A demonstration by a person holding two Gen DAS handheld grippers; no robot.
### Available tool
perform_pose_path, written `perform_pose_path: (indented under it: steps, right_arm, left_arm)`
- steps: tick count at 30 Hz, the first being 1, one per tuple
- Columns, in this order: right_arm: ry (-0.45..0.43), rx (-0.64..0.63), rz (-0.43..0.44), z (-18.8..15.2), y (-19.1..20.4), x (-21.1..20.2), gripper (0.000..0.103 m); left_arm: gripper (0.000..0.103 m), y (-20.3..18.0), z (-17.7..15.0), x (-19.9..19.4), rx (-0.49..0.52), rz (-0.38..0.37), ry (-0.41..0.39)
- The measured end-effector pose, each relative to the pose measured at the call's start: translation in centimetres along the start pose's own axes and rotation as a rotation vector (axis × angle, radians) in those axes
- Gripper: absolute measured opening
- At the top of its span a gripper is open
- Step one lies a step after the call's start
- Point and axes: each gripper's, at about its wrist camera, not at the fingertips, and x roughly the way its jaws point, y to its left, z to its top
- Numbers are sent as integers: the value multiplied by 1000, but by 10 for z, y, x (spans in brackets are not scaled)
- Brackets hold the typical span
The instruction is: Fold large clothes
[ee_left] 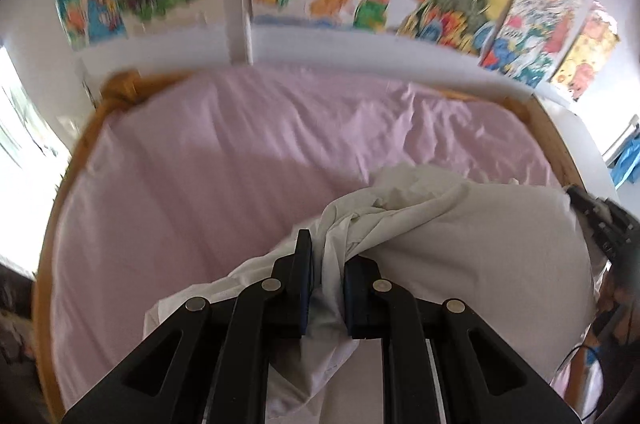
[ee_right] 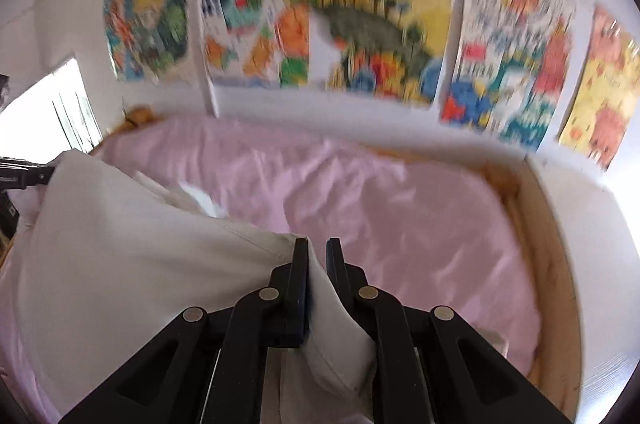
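A large white garment [ee_left: 472, 236] hangs stretched between my two grippers above a bed with a pink sheet [ee_left: 208, 160]. My left gripper [ee_left: 326, 264] is shut on a bunched edge of it. My right gripper [ee_right: 318, 256] is shut on another edge of the white garment [ee_right: 132, 240], which spreads away to the left in the right wrist view. The right gripper also shows at the right edge of the left wrist view [ee_left: 600, 220], and the left gripper at the left edge of the right wrist view [ee_right: 24, 176].
The bed has a wooden frame [ee_left: 548, 128] and stands against a white wall with several colourful posters [ee_right: 380, 12]. A bright window [ee_right: 60, 104] is on the left. The pink sheet [ee_right: 400, 216] is wrinkled.
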Motion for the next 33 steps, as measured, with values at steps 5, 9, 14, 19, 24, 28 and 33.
perform_pose_path:
  steps: [5,9,14,19,24,28,33]
  right_arm:
    - [120,13,-27,-13,-1,54,10]
    - [133,13,-76,-28,0,78,12]
    - [98,47,-127,-44,-8,100,15]
    - [104,67,-119,-44,-13,110,15]
    - [116,109,-133,-52,-21,119,16]
    - [58,104,-115,-51,-24,101,16]
    - [33,94,-131,-46,-23,87,16]
  left_arm:
    - [12,15,3,43,-37,-13,86]
    - [13,18,-4,68,-20,-23,94]
    - [15,27,-13,88,-7,-69,48]
    - [15,29,-16,95,-9,-80,37]
    - [15,25,-17,94,-7,-80,9]
    - [15,14,-17,78,59,-47,-44]
    - [15,10,-16,84,84,-29,-3]
